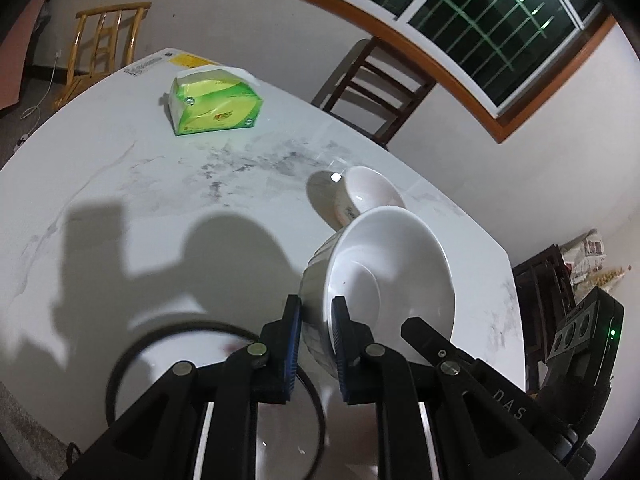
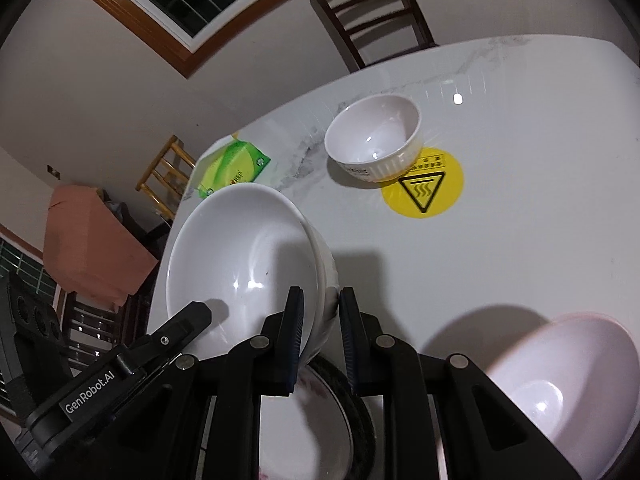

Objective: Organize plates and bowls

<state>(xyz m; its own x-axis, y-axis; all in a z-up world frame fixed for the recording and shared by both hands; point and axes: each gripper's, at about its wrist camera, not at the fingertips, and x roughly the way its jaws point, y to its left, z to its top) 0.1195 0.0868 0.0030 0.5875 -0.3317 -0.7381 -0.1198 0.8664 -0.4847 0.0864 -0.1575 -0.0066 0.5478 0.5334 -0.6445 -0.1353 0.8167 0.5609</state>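
Your left tool (image 1: 316,344) pinches the rim of the large white bowl (image 1: 390,276), one finger inside the wall and one outside. Your right tool (image 2: 320,336) pinches the rim of the same bowl on its other side, so both tools carry it, tilted, above the marble surface (image 1: 120,184). Under the bowl lies a plate with a dark rim (image 2: 316,412). A small ribbed bowl (image 2: 374,138) stands further away on the surface, partly over a yellow round sticker (image 2: 430,190). A pinkish bowl (image 2: 560,392) sits near your right tool. A green tissue pack (image 1: 214,106) rests well apart, toward the far edge.
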